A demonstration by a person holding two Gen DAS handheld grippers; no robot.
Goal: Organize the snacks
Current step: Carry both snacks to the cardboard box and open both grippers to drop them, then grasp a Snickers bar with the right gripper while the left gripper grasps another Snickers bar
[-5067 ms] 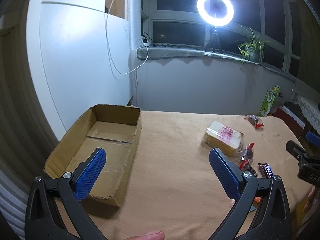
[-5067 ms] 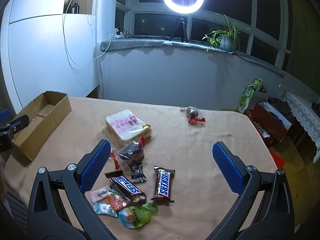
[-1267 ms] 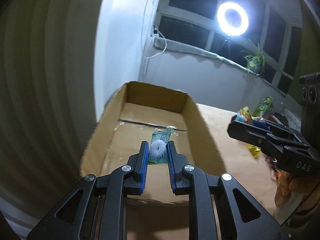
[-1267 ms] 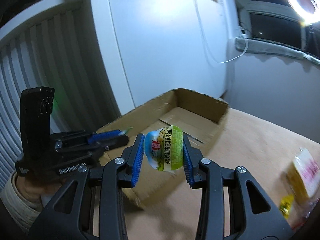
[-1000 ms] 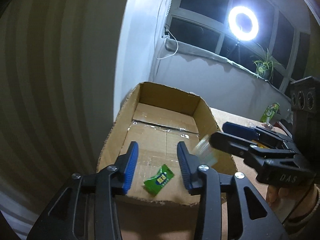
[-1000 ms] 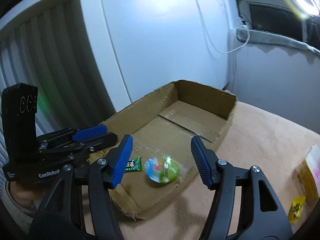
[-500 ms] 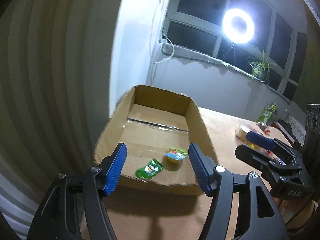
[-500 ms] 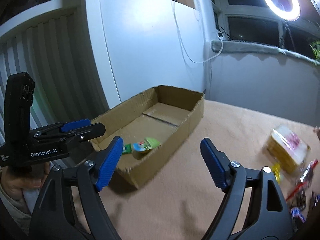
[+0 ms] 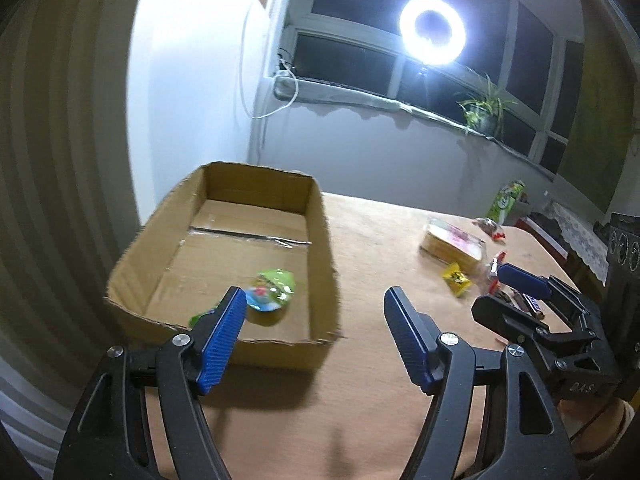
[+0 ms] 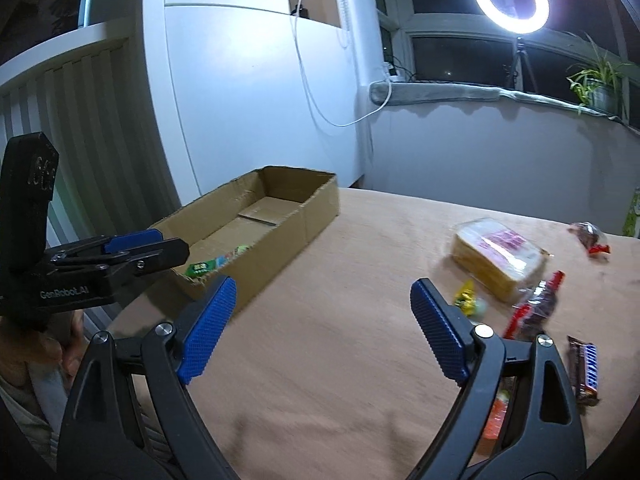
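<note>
left gripper (image 9: 312, 306) lower centre, jaws opening, nothing between, right gripper (image 10: 323, 300) likewise opening and empty, green snack cup (image 9: 271, 293) and green packet (image 10: 199, 267) inside cardboard box (image 9: 320, 216) centre left, remaining snacks (image 10: 496, 256) mid right on table (image 10: 360, 320)

"GenRobot.AI" in white on the black body of the left claw (image 10: 148, 246), seen from the right wrist. "DAS" embossed on the black body of the right claw (image 9: 520, 280), seen from the left wrist. Printing on the snack wrappers too blurred or small to read.
</note>
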